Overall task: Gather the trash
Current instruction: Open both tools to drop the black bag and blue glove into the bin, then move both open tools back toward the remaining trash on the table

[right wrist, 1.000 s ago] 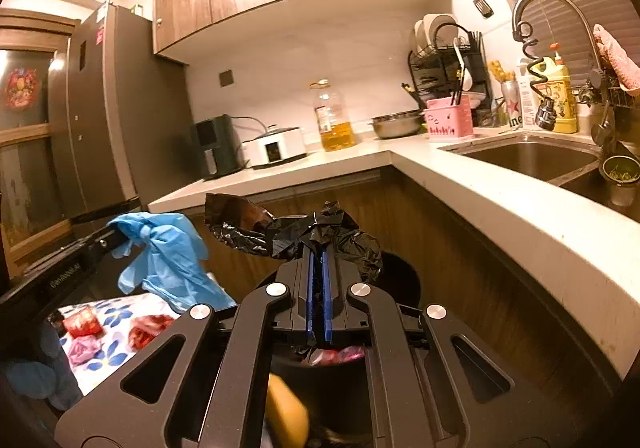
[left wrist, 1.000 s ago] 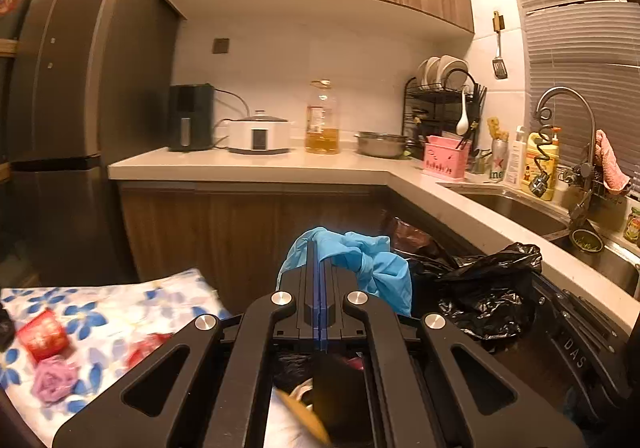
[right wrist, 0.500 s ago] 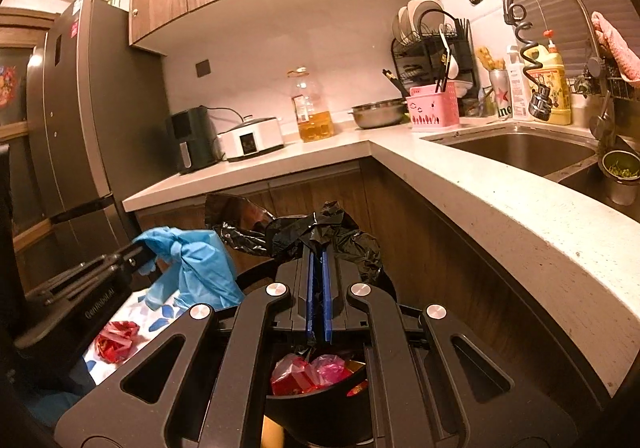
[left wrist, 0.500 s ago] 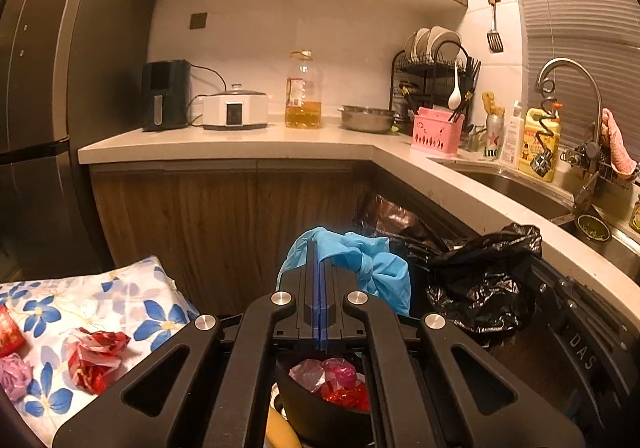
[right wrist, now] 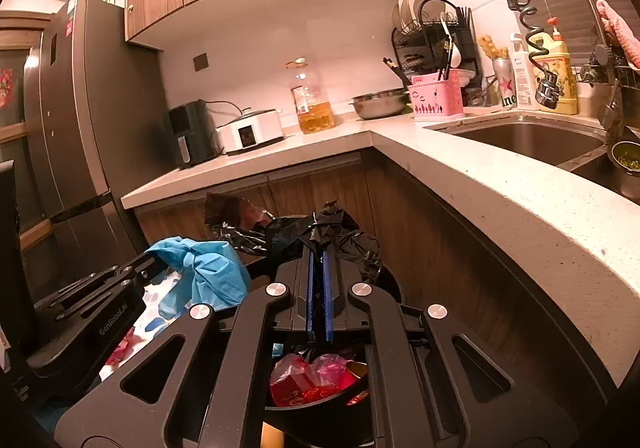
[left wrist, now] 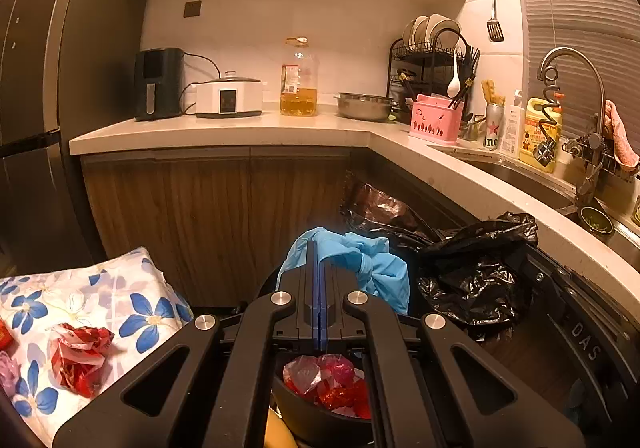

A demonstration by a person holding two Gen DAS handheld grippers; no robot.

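Two grippers are clamped shut: left gripper (left wrist: 319, 248) pinches a blue glove (left wrist: 368, 268), right gripper (right wrist: 319, 252) black bag plastic (right wrist: 344, 240). Below both jaws sits the bin (right wrist: 320, 414); releasing off-centre could drop the glove beside it.

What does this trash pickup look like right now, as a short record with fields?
left gripper: shut on blue glove
right gripper: shut on black trash bag
bin: below both grippers, holds red and pink wrappers
floral cloth: left of bin, red wrapper lying on it
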